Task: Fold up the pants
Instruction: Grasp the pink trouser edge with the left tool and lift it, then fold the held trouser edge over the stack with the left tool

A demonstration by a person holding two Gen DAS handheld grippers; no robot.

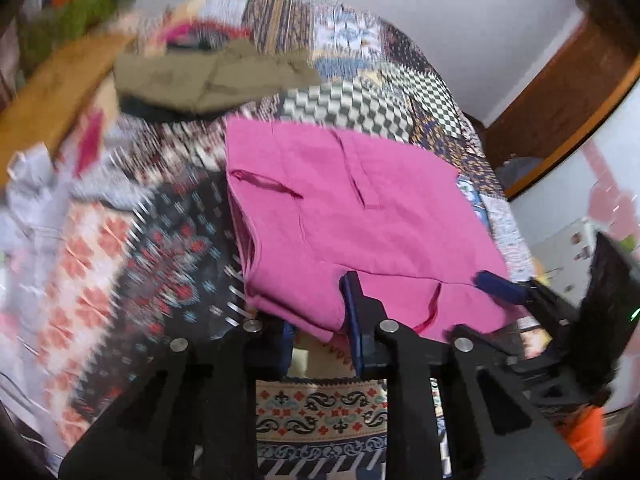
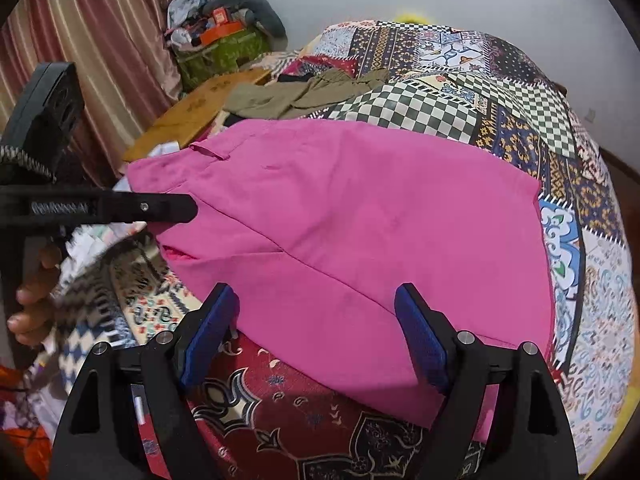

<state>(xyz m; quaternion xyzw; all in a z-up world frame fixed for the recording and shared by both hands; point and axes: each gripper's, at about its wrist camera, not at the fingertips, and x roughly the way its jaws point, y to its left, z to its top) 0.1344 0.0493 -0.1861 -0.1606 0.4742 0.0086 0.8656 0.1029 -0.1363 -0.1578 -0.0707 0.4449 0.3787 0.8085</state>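
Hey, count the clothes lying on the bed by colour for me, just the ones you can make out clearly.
Pink pants: 1
Olive-khaki garment: 1
Total: 2
A dark item sits under the khaki one, too hidden to count. The bed's patchwork cover is not counted.

Pink pants [image 2: 340,232] lie folded flat on the patchwork bedspread [image 2: 460,92].

Both grippers, left [image 1: 316,320] and right [image 2: 316,332], have matte black frames, blue ribbed pads [image 2: 208,336], silver round screws [image 2: 464,336]; bare fingers [image 2: 30,300] show
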